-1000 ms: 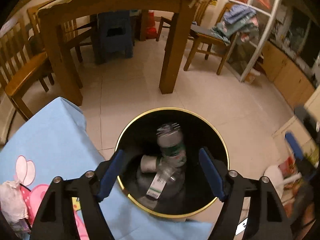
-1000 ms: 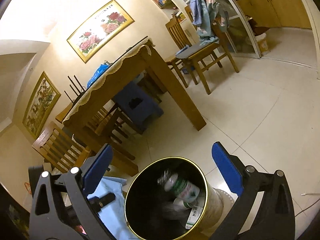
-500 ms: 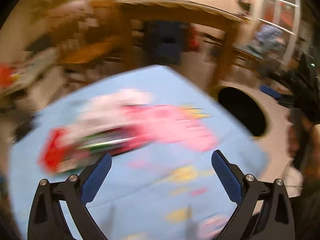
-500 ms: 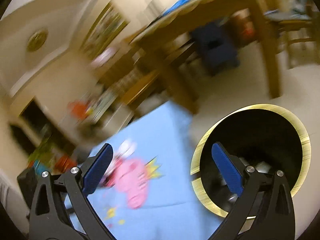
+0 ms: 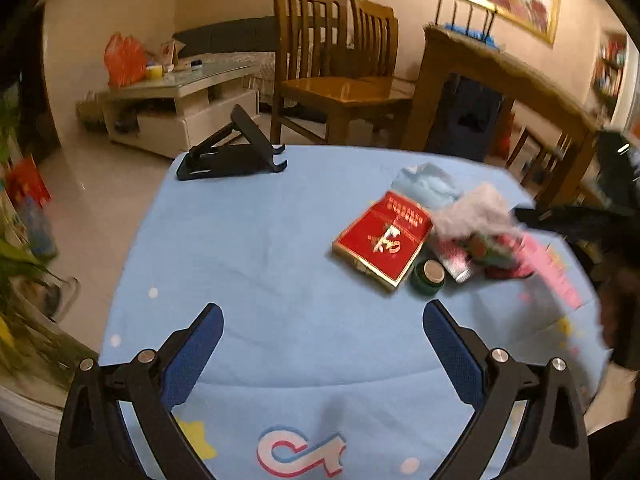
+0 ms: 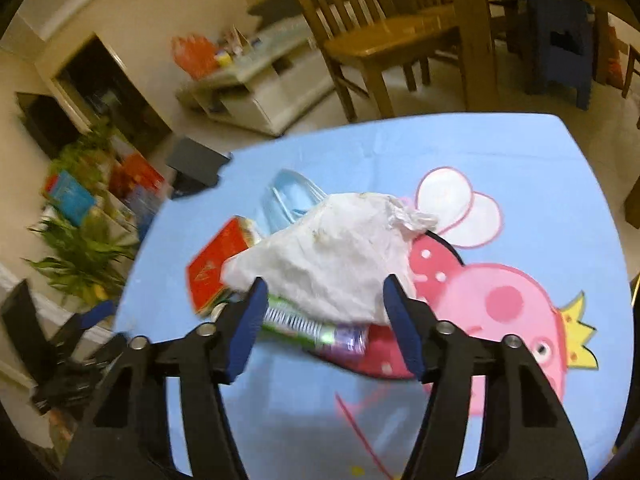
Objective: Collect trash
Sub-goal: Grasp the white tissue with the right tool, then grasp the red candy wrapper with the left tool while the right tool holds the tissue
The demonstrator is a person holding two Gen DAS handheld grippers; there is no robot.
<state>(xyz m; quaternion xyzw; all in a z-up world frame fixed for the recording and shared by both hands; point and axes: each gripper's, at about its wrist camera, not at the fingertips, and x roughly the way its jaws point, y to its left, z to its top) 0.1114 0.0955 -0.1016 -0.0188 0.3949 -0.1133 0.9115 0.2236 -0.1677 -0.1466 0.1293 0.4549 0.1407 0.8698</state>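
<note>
A crumpled white tissue [image 6: 332, 256] lies on a pile of trash on the blue tablecloth [image 6: 460, 152]. Under it are a green and purple wrapper [image 6: 312, 326], a red cigarette box [image 6: 212, 268] and a blue face mask [image 6: 286, 198]. My right gripper [image 6: 322, 316] is open, its jaws on either side of the tissue's near edge. In the left wrist view the red box [image 5: 382, 240], a green bottle cap [image 5: 428, 276], the tissue [image 5: 476, 212] and the mask [image 5: 426, 184] lie right of centre. My left gripper [image 5: 320, 344] is open and empty above bare cloth [image 5: 260, 248].
A black phone stand [image 5: 232, 152] stands at the table's far left corner. Wooden chairs [image 5: 336, 80] and a dining table [image 5: 508, 80] stand beyond it. A white TV cabinet [image 5: 180, 100] and potted plants [image 6: 80, 252] are to the left. The right gripper's arm [image 5: 580, 220] reaches in from the right.
Both grippers have swung away from the black bin on the floor and now face the tabletop. The right gripper has come down over the tissue and its jaws stand closer together.
</note>
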